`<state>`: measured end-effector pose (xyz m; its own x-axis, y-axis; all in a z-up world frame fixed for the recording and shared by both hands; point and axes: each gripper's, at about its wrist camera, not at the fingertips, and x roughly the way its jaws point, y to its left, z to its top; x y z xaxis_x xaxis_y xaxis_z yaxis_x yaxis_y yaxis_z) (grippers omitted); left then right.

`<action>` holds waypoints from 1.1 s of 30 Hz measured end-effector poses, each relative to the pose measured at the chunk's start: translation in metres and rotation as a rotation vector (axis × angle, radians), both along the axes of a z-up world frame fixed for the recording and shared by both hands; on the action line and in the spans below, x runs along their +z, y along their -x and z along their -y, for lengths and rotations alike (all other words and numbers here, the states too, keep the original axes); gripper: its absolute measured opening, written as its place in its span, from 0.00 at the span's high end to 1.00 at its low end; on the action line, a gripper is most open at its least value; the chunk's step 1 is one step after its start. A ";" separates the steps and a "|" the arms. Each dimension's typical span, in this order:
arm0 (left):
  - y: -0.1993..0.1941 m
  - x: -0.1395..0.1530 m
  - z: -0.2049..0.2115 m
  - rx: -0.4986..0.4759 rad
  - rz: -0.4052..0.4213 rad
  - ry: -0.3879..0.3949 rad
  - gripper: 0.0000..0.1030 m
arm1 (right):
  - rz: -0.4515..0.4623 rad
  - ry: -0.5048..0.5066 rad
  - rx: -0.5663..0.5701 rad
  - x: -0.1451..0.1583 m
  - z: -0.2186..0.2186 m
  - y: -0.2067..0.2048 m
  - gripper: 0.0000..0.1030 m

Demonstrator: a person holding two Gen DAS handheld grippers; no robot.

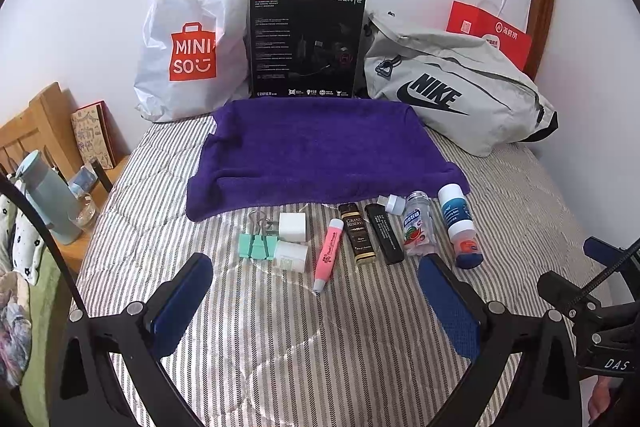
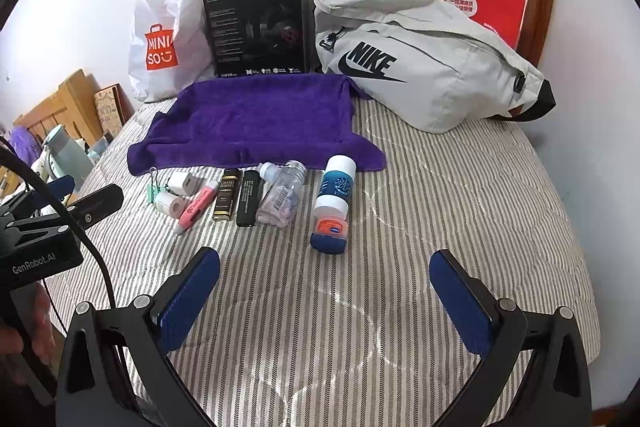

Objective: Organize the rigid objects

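A row of small items lies on the striped bed in front of a purple towel (image 1: 320, 151) (image 2: 256, 119): a mint binder clip (image 1: 256, 243), a white charger plug (image 1: 293, 227), a white roll (image 1: 292, 256), a pink marker (image 1: 329, 254) (image 2: 196, 207), a brown box (image 1: 358, 237), a black lighter (image 1: 384, 233), a clear bottle (image 1: 418, 227) (image 2: 282, 199) and a blue-and-white bottle (image 1: 460, 225) (image 2: 334, 201). My left gripper (image 1: 316, 267) hangs open just short of the row. My right gripper (image 2: 325, 261) is open too, with nothing between its fingers.
Against the wall stand a white Miniso bag (image 1: 188, 47), a black headset box (image 1: 306, 43), a grey Nike bag (image 1: 452, 87) and a red paper bag (image 1: 490, 31). At the left is a wooden nightstand (image 1: 48, 131) with a blue bottle (image 1: 48, 195).
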<state>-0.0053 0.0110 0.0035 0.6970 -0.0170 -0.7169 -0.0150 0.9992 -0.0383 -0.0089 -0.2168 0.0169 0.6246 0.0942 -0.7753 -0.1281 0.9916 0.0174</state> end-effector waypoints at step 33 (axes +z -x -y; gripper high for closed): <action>0.002 -0.001 0.000 -0.001 0.001 -0.008 0.00 | 0.003 0.000 -0.004 0.002 0.004 0.004 0.00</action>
<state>-0.0071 0.0106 0.0020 0.6979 -0.0117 -0.7161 -0.0143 0.9994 -0.0303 -0.0130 -0.2208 0.0190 0.6271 0.0920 -0.7735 -0.1241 0.9921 0.0175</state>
